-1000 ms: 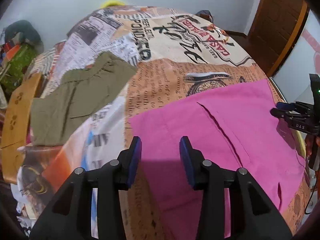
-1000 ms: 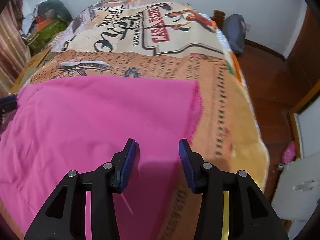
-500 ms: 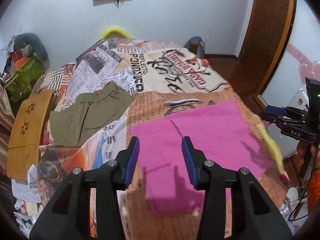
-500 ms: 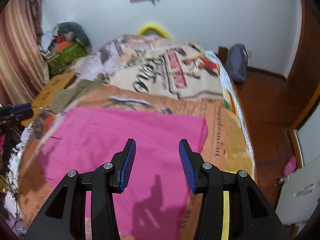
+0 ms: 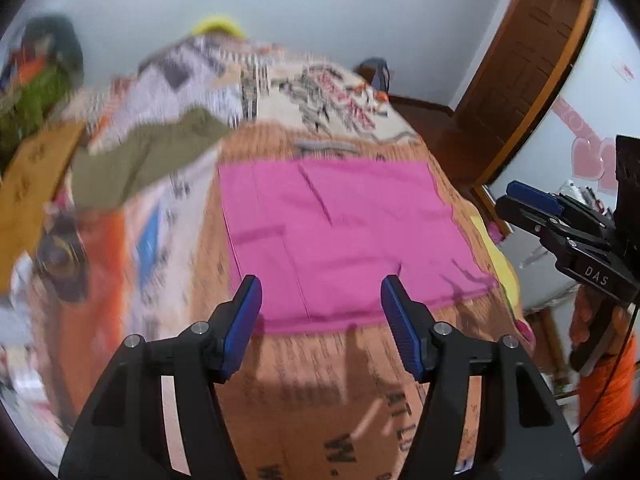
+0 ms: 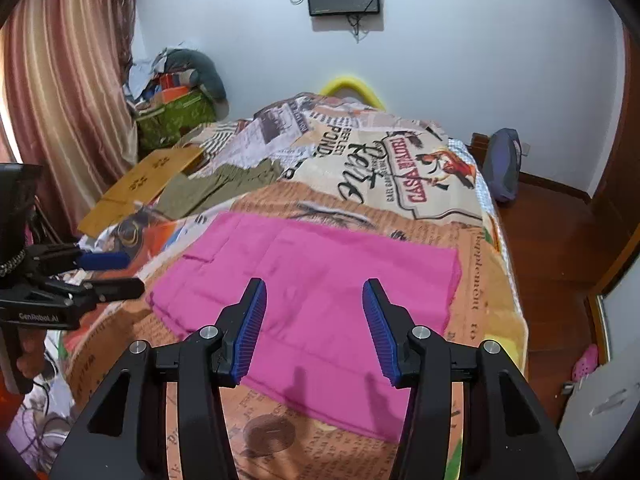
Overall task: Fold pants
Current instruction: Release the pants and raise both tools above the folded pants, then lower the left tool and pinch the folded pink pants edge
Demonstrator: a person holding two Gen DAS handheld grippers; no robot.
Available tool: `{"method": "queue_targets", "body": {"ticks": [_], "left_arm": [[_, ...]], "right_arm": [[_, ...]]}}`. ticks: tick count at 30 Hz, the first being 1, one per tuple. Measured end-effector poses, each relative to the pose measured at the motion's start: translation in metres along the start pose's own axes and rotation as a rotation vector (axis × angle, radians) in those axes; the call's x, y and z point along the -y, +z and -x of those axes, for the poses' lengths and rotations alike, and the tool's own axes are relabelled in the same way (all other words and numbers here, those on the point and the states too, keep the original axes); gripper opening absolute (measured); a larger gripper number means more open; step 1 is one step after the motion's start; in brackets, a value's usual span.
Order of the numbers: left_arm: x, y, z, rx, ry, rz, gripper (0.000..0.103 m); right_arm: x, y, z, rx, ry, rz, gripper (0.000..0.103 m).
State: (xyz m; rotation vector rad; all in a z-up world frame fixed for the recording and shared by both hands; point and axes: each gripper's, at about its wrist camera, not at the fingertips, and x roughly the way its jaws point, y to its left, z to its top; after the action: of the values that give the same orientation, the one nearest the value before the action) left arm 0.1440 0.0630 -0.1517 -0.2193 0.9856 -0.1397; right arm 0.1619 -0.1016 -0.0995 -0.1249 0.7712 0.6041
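Pink pants (image 6: 320, 280) are laid folded near the bed's (image 6: 476, 264) foot edge; left tool (image 5: 321, 307) & right tool (image 6: 314, 311) are opening, w/ nothing gripped.

left wrist: above bed's (image 5: 320, 380) near end, angled down toward the far wall | right wrist: same, from farther right | shared: pink pants (image 6: 320, 280), olive garment (image 6: 208, 192), each other's gripper at frame edge

My left gripper (image 5: 320, 312) tilts downward, jaws opening, nothing between them. My right gripper (image 6: 314, 314) tilts down too, jaws opening and empty. A hand (image 5: 584, 320) grips the right handle.
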Motion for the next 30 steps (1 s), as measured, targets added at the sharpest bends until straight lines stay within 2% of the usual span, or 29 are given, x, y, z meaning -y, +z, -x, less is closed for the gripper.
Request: {"method": "queue_targets", "body": {"ticks": [7, 9, 13, 17, 20, 26, 30], "left_arm": [[-0.016, -0.032, -0.035, -0.142, -0.074, 0.144, 0.063], [-0.020, -0.037, -0.037, -0.132, -0.096, 0.184, 0.065], [-0.028, -0.038, -0.040, -0.107, -0.196, 0.276, 0.085], [-0.040, -0.031, -0.053, -0.099, -0.254, 0.364, 0.086], [-0.046, -0.023, -0.059, -0.093, -0.282, 0.413, 0.088], [-0.043, -0.007, -0.068, -0.091, -0.258, 0.445, 0.088], [-0.047, -0.004, -0.070, -0.117, -0.278, 0.530, 0.088]], "right_arm": [[-0.006, -0.018, -0.026, -0.053, 0.010, -0.004, 0.046], [-0.007, -0.023, -0.036, -0.072, -0.001, 0.002, 0.046], [-0.008, -0.033, -0.055, -0.110, 0.004, 0.000, 0.046], [-0.005, -0.040, -0.080, -0.167, 0.018, -0.002, 0.046], [-0.003, -0.044, -0.091, -0.207, 0.065, -0.027, 0.046], [0.007, -0.049, -0.094, -0.229, 0.140, -0.079, 0.046], [0.007, -0.051, -0.093, -0.226, 0.148, -0.081, 0.046]]}}
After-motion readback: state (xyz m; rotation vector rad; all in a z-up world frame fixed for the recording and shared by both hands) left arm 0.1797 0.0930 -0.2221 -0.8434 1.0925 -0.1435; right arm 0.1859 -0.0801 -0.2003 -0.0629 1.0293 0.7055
